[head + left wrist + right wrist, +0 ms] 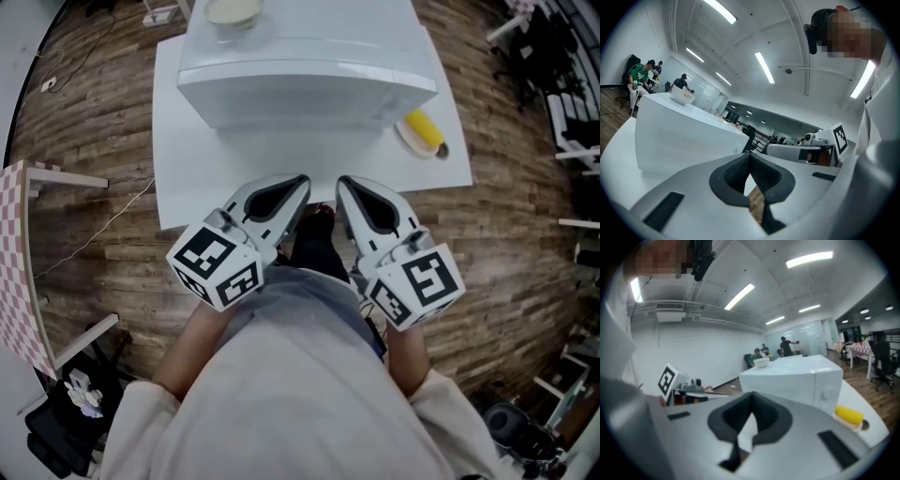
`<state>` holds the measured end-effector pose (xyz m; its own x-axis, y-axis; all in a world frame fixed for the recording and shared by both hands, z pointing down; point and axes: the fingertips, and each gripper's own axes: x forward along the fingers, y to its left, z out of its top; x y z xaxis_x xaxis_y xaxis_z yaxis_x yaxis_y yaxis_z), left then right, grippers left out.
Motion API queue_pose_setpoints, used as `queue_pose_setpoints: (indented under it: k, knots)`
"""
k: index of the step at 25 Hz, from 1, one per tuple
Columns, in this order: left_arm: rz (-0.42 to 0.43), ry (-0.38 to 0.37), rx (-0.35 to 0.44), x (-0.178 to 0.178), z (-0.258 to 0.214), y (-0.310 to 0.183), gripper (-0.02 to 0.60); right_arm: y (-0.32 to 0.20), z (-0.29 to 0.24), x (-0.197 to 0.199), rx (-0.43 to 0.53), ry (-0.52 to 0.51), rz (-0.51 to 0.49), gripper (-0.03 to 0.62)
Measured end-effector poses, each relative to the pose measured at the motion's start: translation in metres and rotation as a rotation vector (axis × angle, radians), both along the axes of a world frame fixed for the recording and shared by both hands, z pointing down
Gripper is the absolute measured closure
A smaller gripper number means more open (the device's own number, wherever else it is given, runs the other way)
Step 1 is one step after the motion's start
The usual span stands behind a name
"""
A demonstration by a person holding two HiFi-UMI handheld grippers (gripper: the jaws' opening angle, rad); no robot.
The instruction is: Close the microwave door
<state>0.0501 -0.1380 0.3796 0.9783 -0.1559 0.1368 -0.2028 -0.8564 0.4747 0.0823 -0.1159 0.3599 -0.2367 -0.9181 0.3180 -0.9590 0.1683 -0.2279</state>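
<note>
Left tongs [298, 184] and right tongs [343, 184] are hanging pressed together, empty; the microwave [309, 80] door, stiff and light, is likely needing just a free-edge push.

From your head camera the microwave [309, 80] shows mostly its top — the door face is so foreshortened that its handle and seam can't be told. The bowl [232, 11] on top is cut off by the picture's upper edge. The yellow thing [424, 129] on the small plate [411, 145] at the counter's [187, 187] right corner is too small to name, perhaps a banana. Your torso [300, 384] hides the floor [94, 187] at your feet. In its own view your right gripper [751, 399] blurs at the jaws, and the people [784, 344] far behind are mere specks.
</note>
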Motion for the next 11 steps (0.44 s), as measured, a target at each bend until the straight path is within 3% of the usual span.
queue_pose_setpoints:
  k: [11]
  knots:
    - [0.002, 0.004, -0.026, 0.0014, 0.0039, 0.0007, 0.568, 0.0014, -0.0042, 0.0043, -0.013, 0.024, -0.005, 0.572]
